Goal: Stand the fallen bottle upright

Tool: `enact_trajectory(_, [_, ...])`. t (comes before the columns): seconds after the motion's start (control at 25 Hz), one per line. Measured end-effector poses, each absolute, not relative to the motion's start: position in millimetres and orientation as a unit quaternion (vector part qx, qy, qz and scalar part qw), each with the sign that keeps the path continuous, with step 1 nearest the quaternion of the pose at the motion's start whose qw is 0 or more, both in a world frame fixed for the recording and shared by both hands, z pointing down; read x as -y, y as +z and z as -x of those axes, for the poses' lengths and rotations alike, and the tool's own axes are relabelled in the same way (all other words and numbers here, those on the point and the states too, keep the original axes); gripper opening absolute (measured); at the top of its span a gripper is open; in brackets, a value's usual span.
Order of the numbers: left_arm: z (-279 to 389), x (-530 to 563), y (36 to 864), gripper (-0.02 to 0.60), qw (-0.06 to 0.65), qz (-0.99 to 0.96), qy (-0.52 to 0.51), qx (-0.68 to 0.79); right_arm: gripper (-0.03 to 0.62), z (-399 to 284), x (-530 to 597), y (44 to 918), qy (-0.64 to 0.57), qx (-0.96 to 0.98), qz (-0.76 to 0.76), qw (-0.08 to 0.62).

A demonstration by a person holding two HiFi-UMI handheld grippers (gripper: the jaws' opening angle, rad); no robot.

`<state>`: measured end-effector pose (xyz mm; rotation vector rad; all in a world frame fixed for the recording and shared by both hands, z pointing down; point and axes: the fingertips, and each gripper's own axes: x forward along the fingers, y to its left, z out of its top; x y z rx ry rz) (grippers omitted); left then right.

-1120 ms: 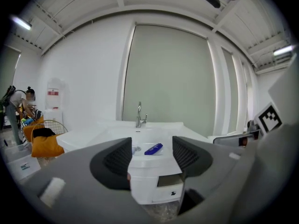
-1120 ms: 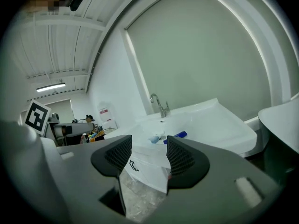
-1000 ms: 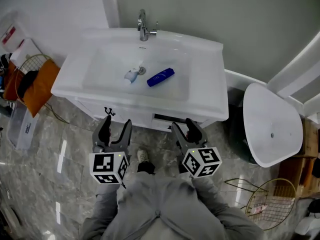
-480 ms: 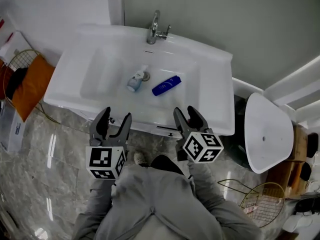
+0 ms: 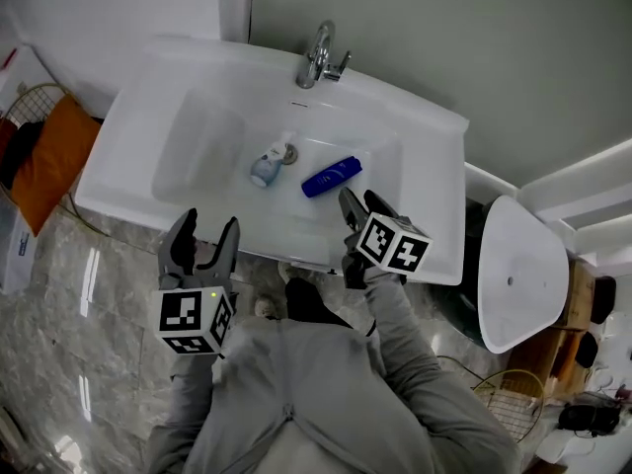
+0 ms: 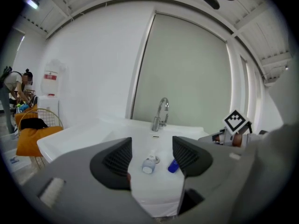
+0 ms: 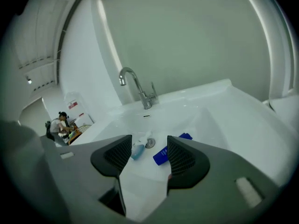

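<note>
In the white sink basin (image 5: 197,146) a dark blue bottle (image 5: 331,177) lies on its side, right of the drain. A small pale blue and white bottle (image 5: 267,164) lies on its side beside the drain too. My right gripper (image 5: 363,203) is open and empty over the basin's front rim, just short of the blue bottle (image 7: 161,155), which shows past its jaws (image 7: 149,155). My left gripper (image 5: 203,240) is open and empty in front of the sink cabinet. Through it I see the pale bottle (image 6: 149,163) and the blue bottle (image 6: 173,166).
A chrome faucet (image 5: 321,57) stands at the back of the sink. An orange cloth on a wire basket (image 5: 44,156) is at the left. A white oval fixture (image 5: 518,275) and another wire basket (image 5: 513,393) are at the right. A person (image 6: 9,92) stands far left.
Both grippers have come forward toward the sink. The right one went further and now reaches over the basin's front rim. Both stay open.
</note>
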<state>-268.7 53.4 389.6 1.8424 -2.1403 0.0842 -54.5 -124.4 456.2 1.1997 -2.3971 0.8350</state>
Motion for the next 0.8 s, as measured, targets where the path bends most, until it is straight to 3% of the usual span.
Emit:
enact_trajectory(0.4, [292.9, -24.3, 395.8, 0.322, 0.176, -0.613, 0.020, 0.770, 0.236, 64.3, 203.7, 567.4, 0.479, 0.712, -0.465, 0.220])
enact_trajectory(0.8, [307.8, -7.9, 406.0, 0.322, 0.199, -0.580, 0.029, 0.790, 0.238, 64.6, 227.6, 637.4, 0.546, 0.619, -0.505, 0.253])
